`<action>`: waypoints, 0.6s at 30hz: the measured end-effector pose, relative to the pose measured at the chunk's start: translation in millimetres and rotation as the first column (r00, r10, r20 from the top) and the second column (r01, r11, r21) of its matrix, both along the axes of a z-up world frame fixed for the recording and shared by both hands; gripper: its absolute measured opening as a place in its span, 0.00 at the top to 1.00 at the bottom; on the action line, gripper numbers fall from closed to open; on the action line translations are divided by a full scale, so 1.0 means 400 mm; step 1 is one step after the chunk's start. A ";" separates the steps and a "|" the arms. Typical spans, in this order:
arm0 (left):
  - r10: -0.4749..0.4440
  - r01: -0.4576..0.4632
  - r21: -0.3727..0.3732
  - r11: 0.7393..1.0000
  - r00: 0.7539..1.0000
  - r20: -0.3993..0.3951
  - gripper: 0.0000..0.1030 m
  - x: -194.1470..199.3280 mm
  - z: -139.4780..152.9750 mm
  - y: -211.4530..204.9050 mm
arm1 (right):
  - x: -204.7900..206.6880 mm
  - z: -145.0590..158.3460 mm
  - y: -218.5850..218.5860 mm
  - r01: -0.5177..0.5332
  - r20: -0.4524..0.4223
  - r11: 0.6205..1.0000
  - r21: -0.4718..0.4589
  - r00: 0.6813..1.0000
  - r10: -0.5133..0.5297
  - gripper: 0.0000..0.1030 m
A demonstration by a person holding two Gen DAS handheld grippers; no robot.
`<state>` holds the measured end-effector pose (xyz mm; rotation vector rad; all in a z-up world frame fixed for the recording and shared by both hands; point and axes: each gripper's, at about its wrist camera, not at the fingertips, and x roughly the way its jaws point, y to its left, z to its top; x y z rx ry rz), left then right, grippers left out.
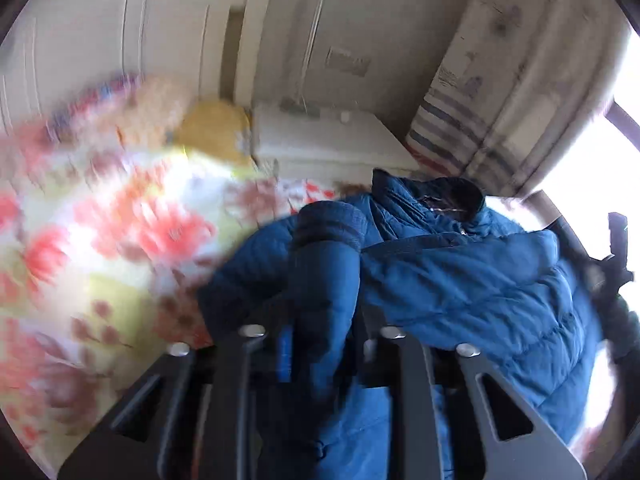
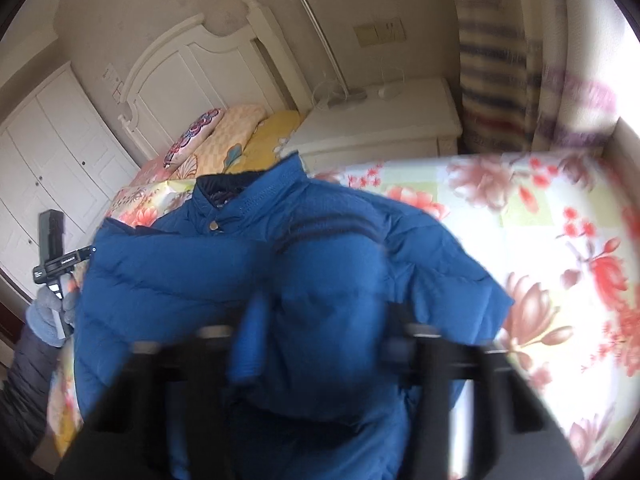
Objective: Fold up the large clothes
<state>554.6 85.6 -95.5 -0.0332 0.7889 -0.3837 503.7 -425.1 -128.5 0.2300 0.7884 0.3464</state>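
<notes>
Blue puffer jacket (image 2: 192, 280) lies on the bed, on the floral bedsheet (image 2: 540, 240), collar (image 2: 224, 188) toward the headboard (image 2: 192, 72), front up with a snap visible near the neck.

Left gripper (image 1: 320, 344): jaws drawn in, pinching a roll of blue padded fabric that ends in a ribbed cuff (image 1: 332, 224), so most likely a sleeve. Right gripper (image 2: 320, 320): jaws also drawn close, a bulge of blue fabric between them; heavy blur, so I cannot tell which part of the jacket it is. In the right wrist view a gloved hand (image 2: 48, 316) holds the other gripper's handle at the jacket's far edge.

Judgement: both sides gripped, a fold inward seems under way.

Risks:
- Puffy, slick shell; a thin pinch could slip out mid-carry and drop the sleeve short.
- Padding springs back, so a fold may reopen once let go.
- Uneven pull between the hands could drag the whole jacket across the sheet or skew the fold.
- Loose bedsheet could bunch underneath.

Pillows (image 2: 224, 136) and a white nightstand (image 2: 380, 124) stand well apart from the jacket.
</notes>
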 end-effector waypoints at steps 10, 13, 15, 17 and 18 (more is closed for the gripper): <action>0.108 -0.106 -0.015 0.994 0.979 0.171 0.83 0.014 0.302 -0.044 | -0.092 0.300 0.020 0.112 0.255 0.990 -0.084 0.963 -0.087 0.89; 0.153 -0.153 -0.010 0.988 0.984 0.091 0.83 0.130 0.271 -0.061 | 0.027 0.286 -0.005 0.167 0.165 0.984 -0.069 0.974 -0.153 0.89; 0.182 -0.183 0.021 0.983 0.983 0.033 0.83 0.205 0.202 -0.080 | 0.122 0.222 -0.006 0.206 0.074 0.975 -0.082 0.977 -0.200 0.89; 0.213 -0.211 0.076 0.975 0.977 -0.023 0.83 0.255 0.101 -0.103 | 0.182 0.146 0.006 0.229 -0.002 0.966 -0.125 0.973 -0.231 0.89; 0.231 -0.224 0.122 0.967 0.972 -0.045 0.83 0.272 0.031 -0.119 | 0.213 0.084 0.012 0.233 -0.059 0.960 -0.157 0.968 -0.245 0.89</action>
